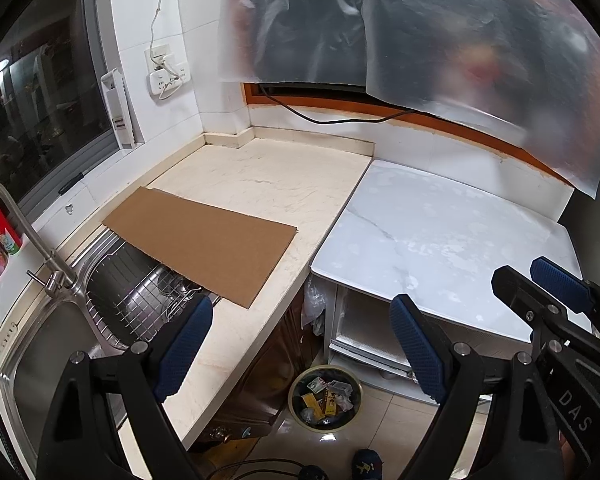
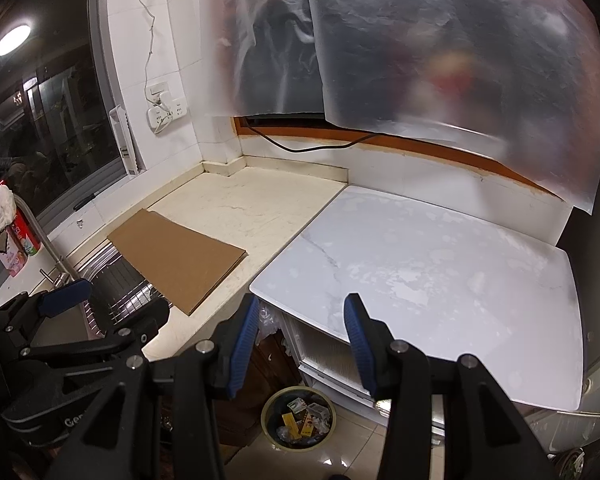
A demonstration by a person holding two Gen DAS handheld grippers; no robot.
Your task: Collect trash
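I read "DAS" on my right gripper (image 1: 556,292); both it and my left gripper (image 1: 300,344) are released, empty, above the cream counter (image 1: 260,184) and white marble table (image 1: 440,232).

Both wrist views face down over the countertop (image 1: 260,184), side by side.

Left tongs (image 1: 304,344): black moulded plastic arms with triangular cut-outs, silver round-headed screws at the pivots, and fingers (image 1: 186,346) faced with dark blue, finely dimpled pads. Right tongs (image 2: 302,344): the same build, black arms, silver screws, blue textured pads; white letters "DAS" are printed on its body in the left view. A dark blue patterned shoe (image 1: 366,464) shows below.
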